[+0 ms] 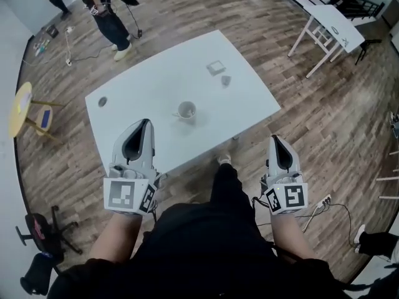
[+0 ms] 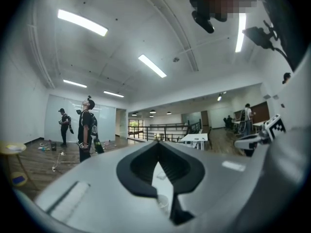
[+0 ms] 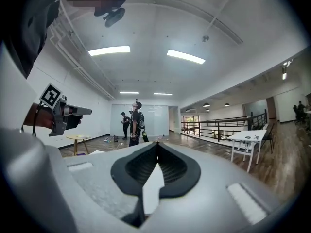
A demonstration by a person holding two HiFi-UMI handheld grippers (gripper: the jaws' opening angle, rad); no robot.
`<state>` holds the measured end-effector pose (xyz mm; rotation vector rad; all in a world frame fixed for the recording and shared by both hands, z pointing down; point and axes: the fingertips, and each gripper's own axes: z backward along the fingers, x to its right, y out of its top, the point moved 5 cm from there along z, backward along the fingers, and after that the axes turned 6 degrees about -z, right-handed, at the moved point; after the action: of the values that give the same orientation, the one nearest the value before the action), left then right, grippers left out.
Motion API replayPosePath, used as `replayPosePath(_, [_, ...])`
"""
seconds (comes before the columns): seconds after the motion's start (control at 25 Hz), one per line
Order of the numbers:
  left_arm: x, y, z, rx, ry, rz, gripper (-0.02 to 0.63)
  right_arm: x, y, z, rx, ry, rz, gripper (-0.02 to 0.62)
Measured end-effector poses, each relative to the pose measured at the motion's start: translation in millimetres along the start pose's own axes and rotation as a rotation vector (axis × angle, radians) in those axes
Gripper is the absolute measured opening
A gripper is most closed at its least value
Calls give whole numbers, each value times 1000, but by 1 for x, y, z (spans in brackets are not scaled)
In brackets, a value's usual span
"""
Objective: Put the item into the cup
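A white cup (image 1: 186, 110) stands near the middle of the white table (image 1: 149, 86). A small grey item (image 1: 226, 80) lies beyond it to the right, beside a flat square piece (image 1: 216, 67). My left gripper (image 1: 146, 122) is shut and empty, its tip over the table's near edge, short of the cup. My right gripper (image 1: 274, 138) is also shut and empty, held off the table's near right corner above the floor. In the left gripper view the cup (image 2: 163, 203) shows through the gap behind the closed tips of the left gripper (image 2: 156, 142). The right gripper (image 3: 156, 142) has its tips together.
A dark round spot (image 1: 102, 101) sits at the table's left end. People (image 1: 106, 11) stand beyond the table at the back left. A second white table (image 1: 333, 23) is at the back right, a yellow round stand (image 1: 22, 108) at the left, and an office chair (image 1: 37, 229) at the near left.
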<state>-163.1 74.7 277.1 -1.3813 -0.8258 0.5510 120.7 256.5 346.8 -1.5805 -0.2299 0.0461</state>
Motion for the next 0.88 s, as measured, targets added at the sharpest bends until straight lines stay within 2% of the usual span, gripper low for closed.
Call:
replayPosePath(0.36, [-16,7,-71,-75,133,-18,6,48,3,-112,-58,161,-32,2])
replayPosePath(0.76, [-40,7,-109,-145,366,7,6,54,5,-213,-127,411,-31,2])
replayPosePath(0.88, [-40,11,-114,-156,409,-3,6,57,-1,-238,-153,458,-27,2])
